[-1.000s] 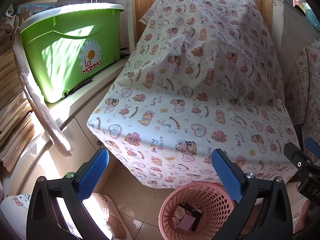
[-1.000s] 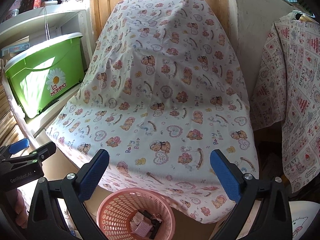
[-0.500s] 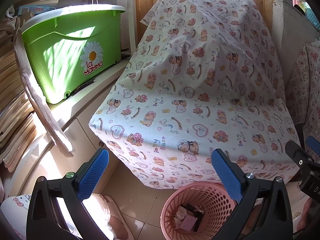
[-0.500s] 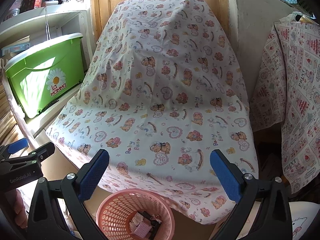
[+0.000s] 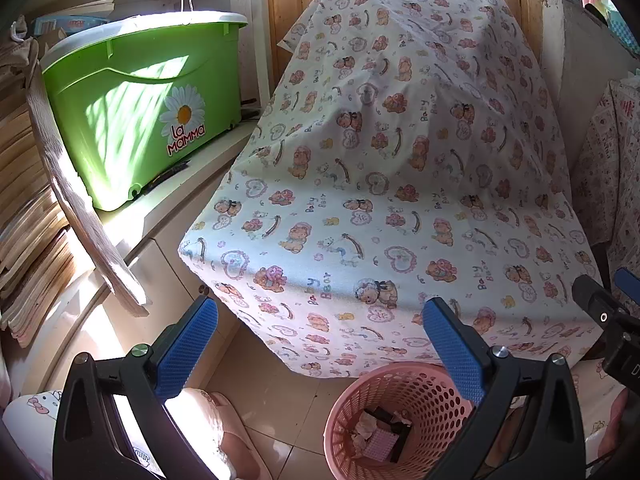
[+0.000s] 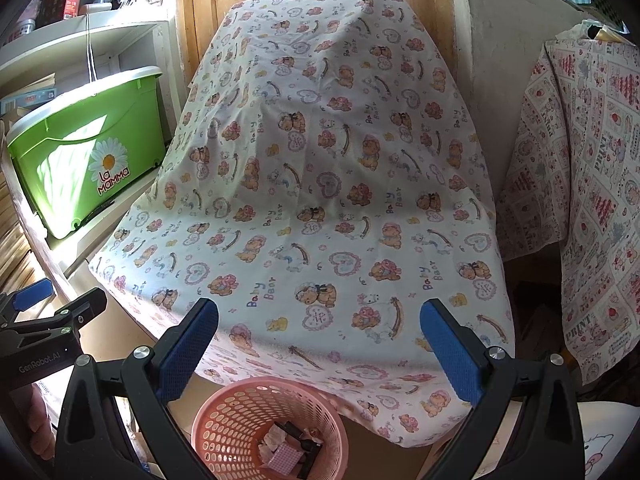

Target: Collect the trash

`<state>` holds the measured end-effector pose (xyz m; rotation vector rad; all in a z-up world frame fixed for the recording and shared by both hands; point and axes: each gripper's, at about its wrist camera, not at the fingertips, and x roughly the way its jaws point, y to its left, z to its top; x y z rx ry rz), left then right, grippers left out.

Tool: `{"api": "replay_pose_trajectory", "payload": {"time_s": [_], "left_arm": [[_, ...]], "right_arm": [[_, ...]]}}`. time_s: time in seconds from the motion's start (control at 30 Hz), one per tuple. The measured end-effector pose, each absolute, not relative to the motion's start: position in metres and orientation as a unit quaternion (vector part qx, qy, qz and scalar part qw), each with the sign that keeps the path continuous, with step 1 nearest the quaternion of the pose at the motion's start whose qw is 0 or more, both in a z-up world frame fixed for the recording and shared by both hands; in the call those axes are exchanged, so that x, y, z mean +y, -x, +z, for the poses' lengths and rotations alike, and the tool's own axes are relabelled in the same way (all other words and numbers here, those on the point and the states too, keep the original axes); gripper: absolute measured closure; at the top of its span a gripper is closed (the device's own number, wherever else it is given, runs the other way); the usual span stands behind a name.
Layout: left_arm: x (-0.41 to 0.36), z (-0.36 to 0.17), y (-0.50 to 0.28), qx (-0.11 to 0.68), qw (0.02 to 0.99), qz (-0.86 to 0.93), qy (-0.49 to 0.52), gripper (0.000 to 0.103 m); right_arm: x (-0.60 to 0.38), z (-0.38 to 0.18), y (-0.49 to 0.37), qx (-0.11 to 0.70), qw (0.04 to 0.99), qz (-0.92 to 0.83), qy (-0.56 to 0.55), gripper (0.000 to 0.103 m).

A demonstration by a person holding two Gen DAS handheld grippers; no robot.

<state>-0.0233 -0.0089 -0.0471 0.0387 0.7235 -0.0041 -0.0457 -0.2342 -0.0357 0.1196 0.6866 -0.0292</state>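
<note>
Trash [image 6: 286, 450] is lying inside the pink basket [image 6: 224, 412]; we are holding left gripper [image 5: 320, 344] and right gripper [image 6: 320, 342] above it, jaws apart, empty.

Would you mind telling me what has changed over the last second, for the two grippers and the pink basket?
Very little. The left gripper view drifted slightly, so the pink perforated plastic basket and green plastic tub sit marginally further right in its frame. Nothing was grasped or released. The right gripper view is almost unchanged. Both grippers stay open and empty, and the scraps in the basket and the bear-print cloth lie as before.
</note>
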Motion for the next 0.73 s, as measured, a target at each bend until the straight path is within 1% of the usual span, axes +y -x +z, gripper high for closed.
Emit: {"api": "replay_pose_trajectory", "payload": {"time_s": [0.73], "left_arm": [[-0.0127, -0.0528, 0.0202, 0.364, 0.931, -0.005, -0.022, 0.002]], "right_arm": [[-0.2385, -0.035, 0.0395, 0.34, 0.938, -0.018, -0.059, 0.001]]}}
